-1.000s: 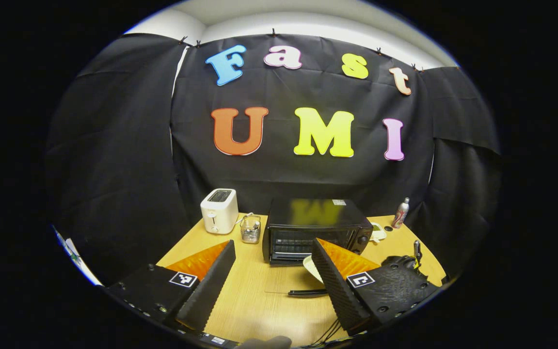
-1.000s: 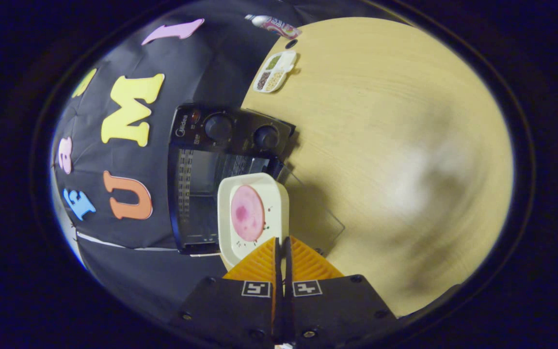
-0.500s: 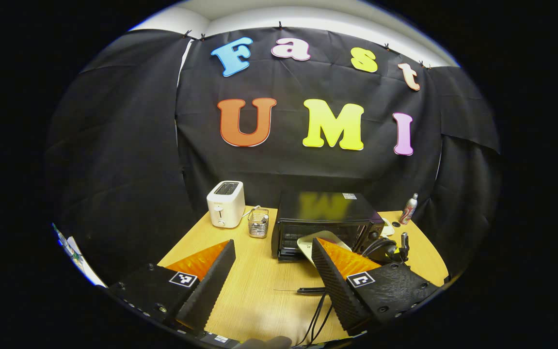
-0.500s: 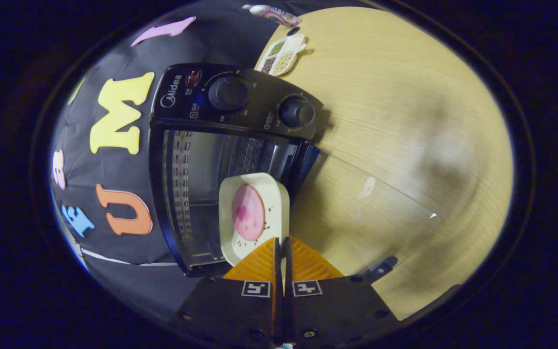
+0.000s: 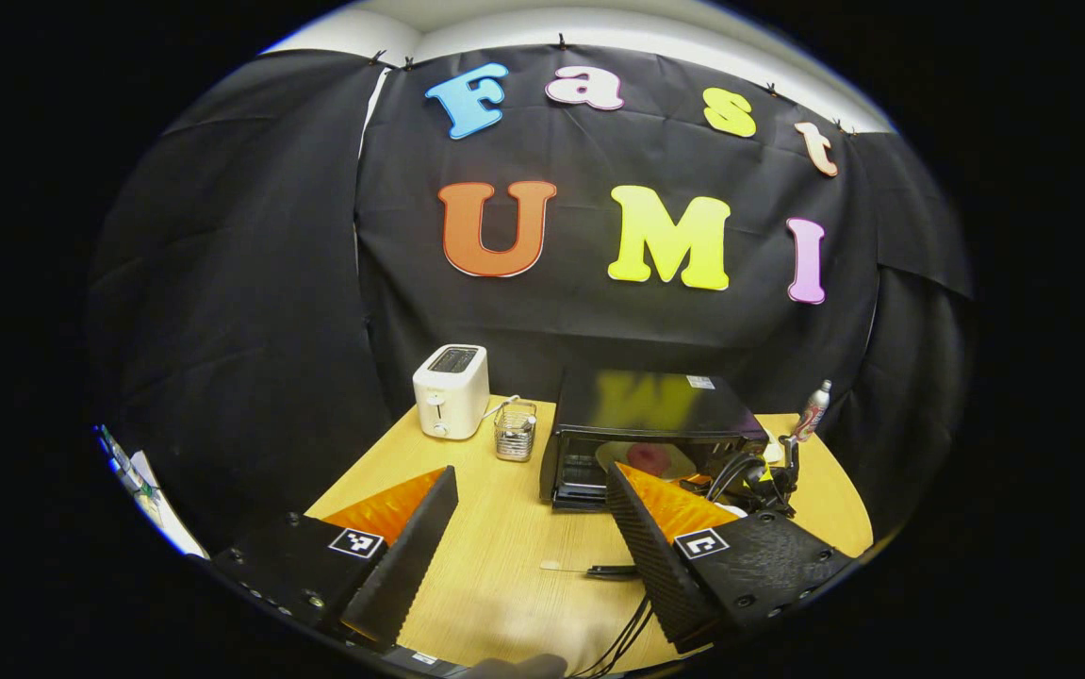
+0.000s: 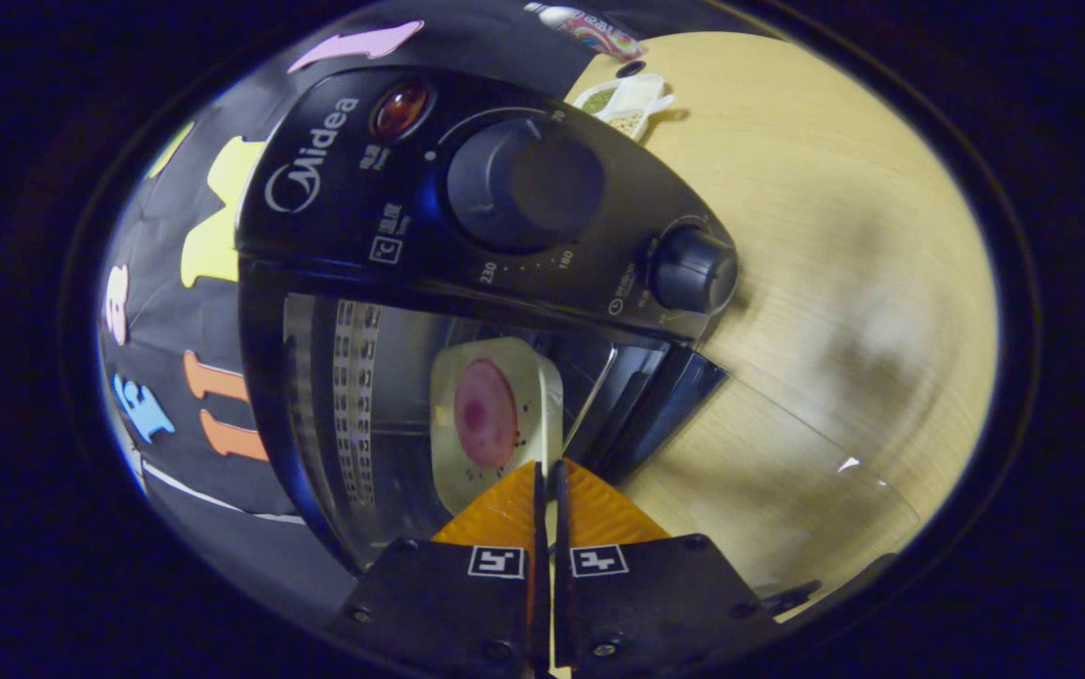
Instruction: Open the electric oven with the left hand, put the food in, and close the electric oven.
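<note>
Oven (image 6: 467, 283) door lies flat on the surface (image 5: 495, 556); right gripper (image 6: 547, 481), fingers clenched on the plate (image 6: 490, 424) rim, has it inside the mouth. Keep it level, slide deep, clear the walls. Left gripper (image 5: 533, 538) hangs back, fingers spread wide.

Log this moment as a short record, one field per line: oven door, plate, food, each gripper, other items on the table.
oven door: electric oven open, glass door folded down over the table
plate: pale plate partly inside the oven cavity, held at its near edge
food: round pink slice lying on the plate
right gripper: right gripper shut on the plate edge
left gripper: left gripper open, holding nothing, back from the oven
other items: white toaster, wire basket, bottle, divided dish
</note>
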`<state>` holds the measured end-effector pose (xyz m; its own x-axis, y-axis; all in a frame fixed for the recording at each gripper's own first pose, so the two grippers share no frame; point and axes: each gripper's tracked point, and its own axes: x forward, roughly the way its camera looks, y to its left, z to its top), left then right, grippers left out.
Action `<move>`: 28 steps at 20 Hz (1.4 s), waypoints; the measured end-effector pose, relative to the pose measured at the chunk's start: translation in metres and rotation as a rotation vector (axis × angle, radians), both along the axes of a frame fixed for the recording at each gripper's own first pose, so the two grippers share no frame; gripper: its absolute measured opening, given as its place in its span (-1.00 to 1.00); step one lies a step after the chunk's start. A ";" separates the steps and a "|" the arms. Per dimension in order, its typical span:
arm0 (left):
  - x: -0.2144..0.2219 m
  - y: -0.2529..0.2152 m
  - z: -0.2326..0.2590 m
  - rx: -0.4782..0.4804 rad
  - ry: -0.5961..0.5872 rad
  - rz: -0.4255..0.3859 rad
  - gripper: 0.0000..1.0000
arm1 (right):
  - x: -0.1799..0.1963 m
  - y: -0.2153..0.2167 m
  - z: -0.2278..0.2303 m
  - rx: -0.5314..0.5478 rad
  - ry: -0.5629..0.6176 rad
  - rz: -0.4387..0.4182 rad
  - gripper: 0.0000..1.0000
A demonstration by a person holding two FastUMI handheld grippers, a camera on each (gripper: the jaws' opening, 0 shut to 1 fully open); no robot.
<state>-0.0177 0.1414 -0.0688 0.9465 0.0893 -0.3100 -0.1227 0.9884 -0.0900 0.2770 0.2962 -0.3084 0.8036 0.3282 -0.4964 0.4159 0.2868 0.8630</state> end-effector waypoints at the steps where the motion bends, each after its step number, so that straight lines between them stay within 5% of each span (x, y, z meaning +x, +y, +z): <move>1: 0.001 0.000 -0.001 0.000 0.001 0.005 0.92 | 0.003 -0.002 0.002 0.007 -0.023 -0.007 -0.89; 3: 0.001 -0.002 -0.001 -0.007 0.003 0.006 0.92 | 0.008 -0.001 0.019 0.061 -0.109 -0.018 -0.89; 6: 0.001 -0.005 -0.004 -0.015 0.006 0.007 0.92 | 0.004 -0.005 0.032 0.056 -0.146 0.018 -0.61; 7: 0.002 -0.008 -0.004 -0.023 0.001 0.003 0.92 | -0.001 -0.007 0.035 0.036 -0.146 0.032 -0.29; 10: 0.001 -0.011 -0.005 -0.025 -0.014 0.000 0.92 | -0.016 -0.023 0.046 -0.027 -0.169 0.060 0.05; 11: 0.000 -0.011 -0.005 -0.017 -0.022 -0.001 0.92 | -0.024 -0.028 0.049 -0.055 -0.169 0.084 0.35; 12: 0.000 -0.010 -0.006 -0.008 -0.023 0.001 0.92 | -0.032 -0.033 0.050 -0.084 -0.168 0.105 0.27; 13: 0.000 -0.011 -0.009 -0.008 -0.029 -0.003 0.92 | -0.038 -0.041 0.053 -0.117 -0.174 0.120 0.60; 15: 0.000 -0.014 -0.010 -0.001 -0.044 -0.015 0.92 | -0.055 -0.055 0.064 -0.172 -0.199 0.144 0.56; 18: 0.000 -0.019 -0.013 -0.014 -0.065 -0.037 0.92 | -0.082 -0.081 0.073 -0.318 -0.221 0.198 0.87; 28: 0.000 -0.036 -0.049 0.004 -0.090 -0.087 0.92 | -0.152 -0.194 0.125 -0.895 -0.320 0.189 0.90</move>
